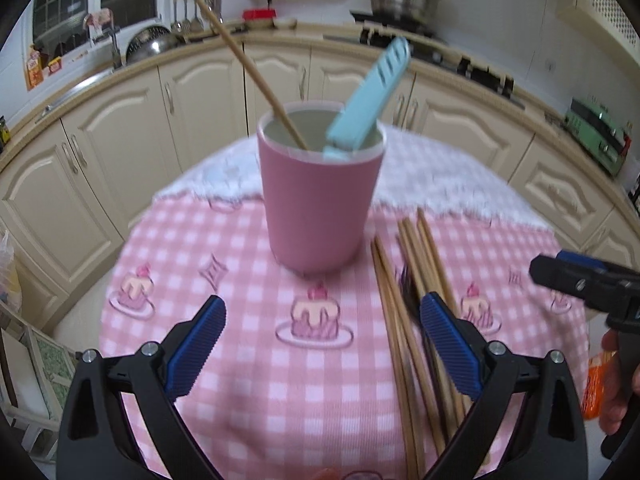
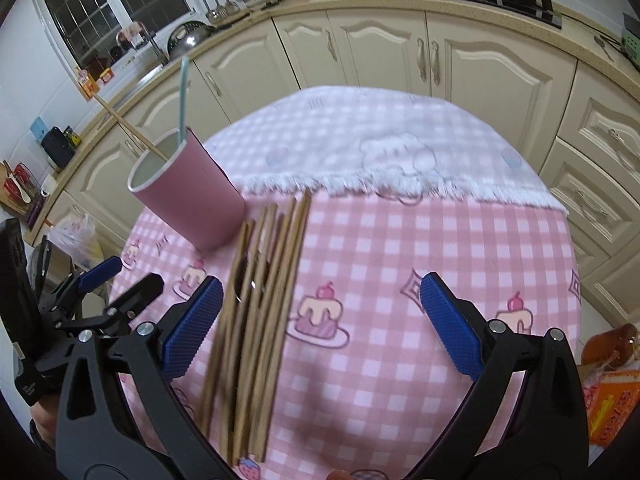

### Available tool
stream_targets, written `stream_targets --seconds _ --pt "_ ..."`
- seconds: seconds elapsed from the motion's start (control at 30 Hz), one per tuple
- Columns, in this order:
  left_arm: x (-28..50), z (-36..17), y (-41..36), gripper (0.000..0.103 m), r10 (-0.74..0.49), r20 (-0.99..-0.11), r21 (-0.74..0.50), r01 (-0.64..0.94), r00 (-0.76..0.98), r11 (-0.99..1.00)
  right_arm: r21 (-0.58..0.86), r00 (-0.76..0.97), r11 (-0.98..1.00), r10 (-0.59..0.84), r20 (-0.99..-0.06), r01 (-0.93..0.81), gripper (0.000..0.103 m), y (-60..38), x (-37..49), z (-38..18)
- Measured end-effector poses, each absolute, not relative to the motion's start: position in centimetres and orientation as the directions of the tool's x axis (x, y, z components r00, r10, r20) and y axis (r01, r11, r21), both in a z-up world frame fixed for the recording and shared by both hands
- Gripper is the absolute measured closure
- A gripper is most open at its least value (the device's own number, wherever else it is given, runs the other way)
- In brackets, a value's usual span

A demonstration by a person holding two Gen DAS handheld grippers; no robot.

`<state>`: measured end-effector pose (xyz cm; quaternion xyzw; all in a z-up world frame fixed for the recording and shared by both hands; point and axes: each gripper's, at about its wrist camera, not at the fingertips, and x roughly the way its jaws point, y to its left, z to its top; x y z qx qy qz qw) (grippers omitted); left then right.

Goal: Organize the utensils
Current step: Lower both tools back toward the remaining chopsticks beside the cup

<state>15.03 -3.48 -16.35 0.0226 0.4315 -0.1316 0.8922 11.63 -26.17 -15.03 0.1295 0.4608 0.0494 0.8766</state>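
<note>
Both tools, left tool (image 1: pixel 322 346) and right tool (image 2: pixel 322 326), stand open and empty. Loose chopsticks (image 2: pixel 260 296) and a dark fork (image 1: pixel 412 300) lie just right of the pink cup (image 1: pixel 320 196). Risk: sideways contact topples the cup or scatters the bundle.

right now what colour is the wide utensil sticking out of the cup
Light blue utensil in the pink cup; clearest in the left wrist view.

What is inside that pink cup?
The tall pink cup holds one wooden chopstick and a light blue slotted plastic utensil, both leaning out. Their lower ends and the cup's bottom are hidden.
</note>
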Motion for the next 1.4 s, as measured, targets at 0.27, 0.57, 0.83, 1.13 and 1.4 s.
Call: stream_targets --seconds 0.27,0.57,0.83,1.13,1.4 --pt "15.0 -20.0 -4.3 0.007 -0.171 -0.846 -0.034 0.269 0.505 0.963 0.257 0.527 0.966 0.199 -0.826 0.037 0.006 -26.1 11.1 -16.9" --pt "15.3 -21.4 -4.9 0.007 -0.148 -0.865 -0.011 0.277 0.479 0.961 0.224 0.494 0.974 0.176 -0.851 0.039 0.006 -26.0 10.5 -18.2" --pt "16.0 -20.9 -6.3 0.007 -0.103 -0.854 0.056 0.286 0.511 0.957 0.183 0.47 0.983 0.159 -0.868 0.007 0.006 -24.8 10.4 -18.9" --pt "16.1 -21.3 -5.3 0.007 -0.14 -0.855 -0.003 0.265 0.5 0.964 0.157 0.457 0.987 0.146 -0.877 -0.013 0.006 -23.9 10.4 -19.3" --pt "15.5 -21.3 -5.5 0.009 -0.133 -0.86 0.013 0.281 0.493 0.96 0.122 0.455 0.992 0.118 -0.883 -0.019 0.006 -23.7 10.1 -19.3"
